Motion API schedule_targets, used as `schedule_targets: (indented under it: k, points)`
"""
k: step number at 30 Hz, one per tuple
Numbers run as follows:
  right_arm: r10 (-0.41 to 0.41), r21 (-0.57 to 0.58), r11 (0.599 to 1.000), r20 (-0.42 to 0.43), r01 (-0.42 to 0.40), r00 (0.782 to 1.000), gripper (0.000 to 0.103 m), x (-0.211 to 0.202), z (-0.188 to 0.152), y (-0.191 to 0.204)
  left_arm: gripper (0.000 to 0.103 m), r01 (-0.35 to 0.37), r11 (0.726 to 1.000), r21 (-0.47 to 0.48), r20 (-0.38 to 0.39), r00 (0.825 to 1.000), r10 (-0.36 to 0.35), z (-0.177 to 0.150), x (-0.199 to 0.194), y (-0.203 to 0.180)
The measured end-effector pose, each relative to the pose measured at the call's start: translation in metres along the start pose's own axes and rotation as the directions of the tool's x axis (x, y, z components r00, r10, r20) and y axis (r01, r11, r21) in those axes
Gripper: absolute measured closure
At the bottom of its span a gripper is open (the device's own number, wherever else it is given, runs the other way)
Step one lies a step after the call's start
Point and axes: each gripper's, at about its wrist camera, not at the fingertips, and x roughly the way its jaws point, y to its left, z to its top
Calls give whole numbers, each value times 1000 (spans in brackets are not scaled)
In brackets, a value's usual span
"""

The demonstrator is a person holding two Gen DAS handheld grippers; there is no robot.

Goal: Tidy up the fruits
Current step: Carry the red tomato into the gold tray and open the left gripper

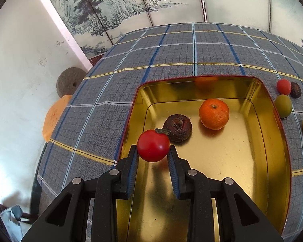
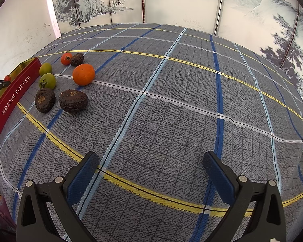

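**Tomato held right over the tin, drop looks close**

A red tomato (image 1: 153,145) is pinched between the pads of the left claw (image 1: 153,151), held just above the near-left corner of the gold tin (image 1: 272,141), beside a brown fruit (image 1: 177,128) and an orange (image 1: 213,114) inside. The right claw (image 2: 150,161) is spread wide, nothing in it, well apart from the loose fruits (image 2: 60,82). The tin floor under the tomato is partly hidden.

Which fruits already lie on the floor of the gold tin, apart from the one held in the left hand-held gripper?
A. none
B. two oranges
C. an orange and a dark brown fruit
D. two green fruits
C: the left wrist view shows an orange and a dark brown fruit on the tin floor.
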Motion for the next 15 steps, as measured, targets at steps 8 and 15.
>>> schedule_targets:
  k: [8,15]
  points:
    - [0,0,1000,0,0,1000,0,0,0,0,72,-21,1000,1,3,1000,21,2,2,0]
    - [0,0,1000,0,0,1000,0,0,0,0,71,-19,1000,-8,0,1000,19,-1,3,2]
